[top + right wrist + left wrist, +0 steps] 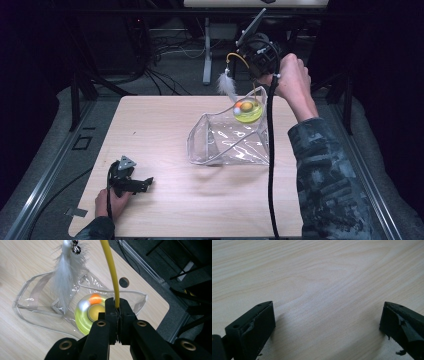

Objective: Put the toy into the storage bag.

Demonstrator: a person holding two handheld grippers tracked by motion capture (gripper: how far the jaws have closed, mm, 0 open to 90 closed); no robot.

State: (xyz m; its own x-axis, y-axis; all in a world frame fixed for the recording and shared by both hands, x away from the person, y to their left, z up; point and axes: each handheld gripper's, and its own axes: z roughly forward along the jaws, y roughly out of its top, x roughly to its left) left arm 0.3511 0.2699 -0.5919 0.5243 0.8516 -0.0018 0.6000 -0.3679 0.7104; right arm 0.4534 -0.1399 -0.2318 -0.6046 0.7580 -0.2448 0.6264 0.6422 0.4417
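over the wooden table (165,145), the right tool (117,305) pinches a yellow wand (112,272); left tool (327,322) gapes empty.

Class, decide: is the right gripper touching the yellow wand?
Touching. The right gripper view shows the right gripper with jaws shut on the yellow wand.

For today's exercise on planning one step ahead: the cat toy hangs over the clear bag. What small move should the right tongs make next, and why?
Probably lower it a little further. The right tongs are shut on the yellow wand, and the toy's yellow disc hangs at the open mouth of the clear bag, not yet inside. The white feather sits above the rim. The left tongs rest open on the table.
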